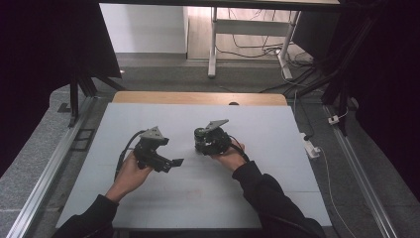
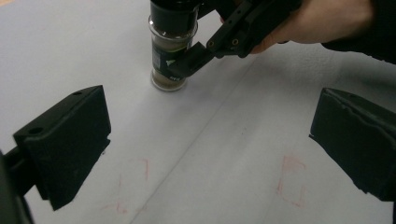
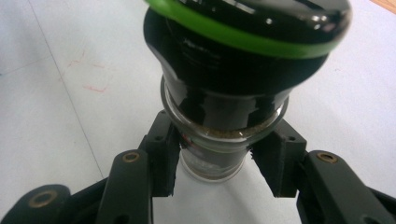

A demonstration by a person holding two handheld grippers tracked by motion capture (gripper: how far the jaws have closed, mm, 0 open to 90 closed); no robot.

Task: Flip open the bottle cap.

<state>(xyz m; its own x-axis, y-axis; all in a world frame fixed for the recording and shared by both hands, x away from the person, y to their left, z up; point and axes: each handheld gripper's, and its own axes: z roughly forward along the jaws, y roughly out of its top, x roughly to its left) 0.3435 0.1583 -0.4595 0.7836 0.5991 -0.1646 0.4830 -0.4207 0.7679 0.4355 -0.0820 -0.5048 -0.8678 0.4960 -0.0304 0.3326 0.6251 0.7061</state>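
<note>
Centre frame in the high view, the right tool (image 1: 200,144) is clenching the upright spice grinder (image 2: 170,46) standing on the desk (image 1: 277,144); the left tool (image 1: 173,162), lower left, is hanging released beside it.

bare table top (image 1: 277,148) open all round, spice jar (image 2: 171,51) the lone obstacle, wedged between right gripper (image 3: 212,170) jaws

A pale grey tabletop (image 1: 277,129) carries a glass spice grinder (image 2: 171,51) standing upright on its base, brown contents inside, a black cap with a green ring on top. Faint red rectangular marks (image 2: 292,179) are drawn on the surface. A wooden strip (image 1: 198,97) borders the far edge.
</note>
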